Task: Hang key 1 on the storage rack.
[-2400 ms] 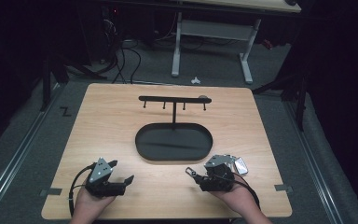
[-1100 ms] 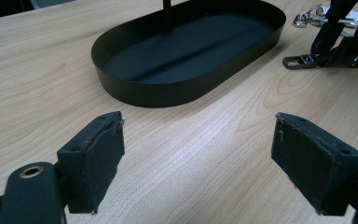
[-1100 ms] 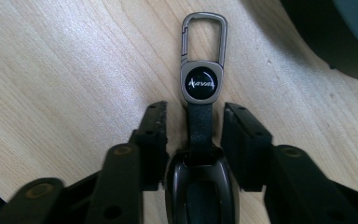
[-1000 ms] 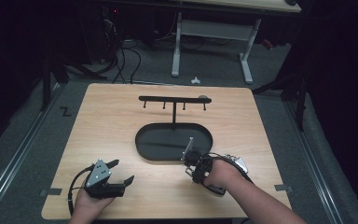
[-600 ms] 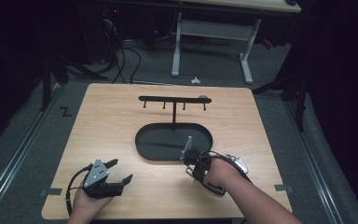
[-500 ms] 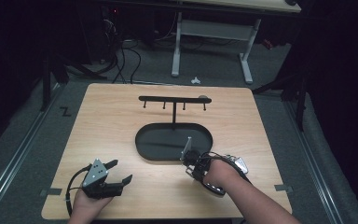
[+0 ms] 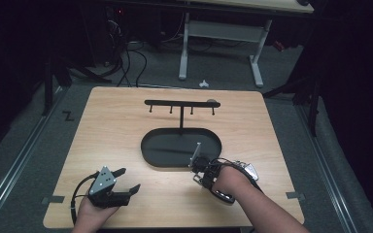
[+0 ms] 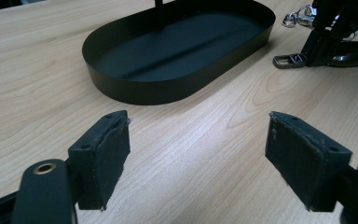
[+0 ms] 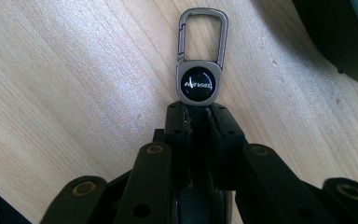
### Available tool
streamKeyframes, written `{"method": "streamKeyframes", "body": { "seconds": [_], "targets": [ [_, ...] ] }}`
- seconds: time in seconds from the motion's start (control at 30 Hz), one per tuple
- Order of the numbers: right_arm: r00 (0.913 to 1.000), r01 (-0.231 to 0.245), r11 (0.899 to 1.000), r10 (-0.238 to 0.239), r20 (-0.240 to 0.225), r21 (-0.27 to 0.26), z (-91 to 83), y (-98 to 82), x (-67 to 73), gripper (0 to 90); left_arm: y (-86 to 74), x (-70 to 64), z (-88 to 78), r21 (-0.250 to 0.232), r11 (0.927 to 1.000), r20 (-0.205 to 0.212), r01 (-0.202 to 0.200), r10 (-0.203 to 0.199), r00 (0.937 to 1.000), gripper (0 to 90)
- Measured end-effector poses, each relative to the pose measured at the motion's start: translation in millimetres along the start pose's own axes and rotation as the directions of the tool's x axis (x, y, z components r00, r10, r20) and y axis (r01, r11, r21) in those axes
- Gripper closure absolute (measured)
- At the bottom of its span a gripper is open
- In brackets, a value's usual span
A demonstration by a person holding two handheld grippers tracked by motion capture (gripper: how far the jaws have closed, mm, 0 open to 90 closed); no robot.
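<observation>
A grey carabiner keychain (image 9: 200, 70) with a round black badge lies over the wood by the black oval tray (image 7: 148, 145). My right gripper (image 9: 196, 114) is shut on the keychain's lower end; its jaws have just been closing on it. In the high view, the right gripper (image 7: 200, 168) sits at the tray's near right rim, with the keychain (image 7: 196, 154) pointing at the tray. My left gripper (image 7: 130, 178) rests at the front left, open. Its jaws (image 8: 198, 154) have just narrowed slightly with nothing between them. The left gripper view also shows the keychain (image 8: 289, 59).
A black rack with several hooks (image 7: 180, 103) rises from the tray's far side. A bunch of metal keys (image 7: 245, 169) lies just right of the right hand. The wooden table (image 7: 102, 126) ends close in front of both hands.
Since the earliest frame, the right hand has turned and reached left toward the tray's near rim, and it has barely shifted in the last second. The left hand has stayed put.
</observation>
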State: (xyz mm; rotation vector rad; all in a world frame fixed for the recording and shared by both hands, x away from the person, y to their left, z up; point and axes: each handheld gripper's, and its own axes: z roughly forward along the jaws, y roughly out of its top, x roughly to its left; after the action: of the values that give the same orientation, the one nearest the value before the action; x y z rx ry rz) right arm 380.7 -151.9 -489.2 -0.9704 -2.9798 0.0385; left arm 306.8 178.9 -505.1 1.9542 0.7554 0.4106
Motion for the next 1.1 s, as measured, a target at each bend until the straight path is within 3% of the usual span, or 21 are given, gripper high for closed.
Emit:
{"method": "streamKeyframes", "body": {
  "seconds": [0.27, 0.5, 0.7, 0.9, 1.1],
  "targets": [
    [0.9996, 0.028, 1.0, -0.028, 0.008, 0.002, 0.0, 0.6, 1.3, 79.5, 1.7, 0.8, 5.5, 0.0, 1.0, 0.011, -0.004, 0.004, 0.9999, 22.5],
    [0.9995, 0.028, 0.999, -0.028, 0.012, -0.037, -0.5, -4.6, 1.5, 80.2, 2.2, 1.7, 6.2, -0.004, 1.0, 0.015, -0.006, 0.006, 0.9999, 22.8],
    [0.9997, -0.026, 0.994, 0.025, -0.009, -0.105, -15.4, -13.3, -3.6, 80.1, 2.3, 2.3, 8.5, -0.004, 1.0, 0.023, -0.005, 0.005, 0.9997, 23.0],
    [0.9991, -0.043, 0.988, 0.043, -0.004, -0.146, -31.6, -22.1, -4.0, 80.1, 4.2, 2.1, 6.9, -0.026, 0.9997, 0.03, 0.002, -0.001, 0.9995, 23.2],
    [0.9965, -0.083, 0.974, 0.083, -0.009, -0.212, -50.8, -30.7, -8.3, 80.2, 4.2, 2.6, 6.9, -0.025, 0.9997, 0.031, -0.001, 0.002, 0.9995, 23.6]
  ]
}}
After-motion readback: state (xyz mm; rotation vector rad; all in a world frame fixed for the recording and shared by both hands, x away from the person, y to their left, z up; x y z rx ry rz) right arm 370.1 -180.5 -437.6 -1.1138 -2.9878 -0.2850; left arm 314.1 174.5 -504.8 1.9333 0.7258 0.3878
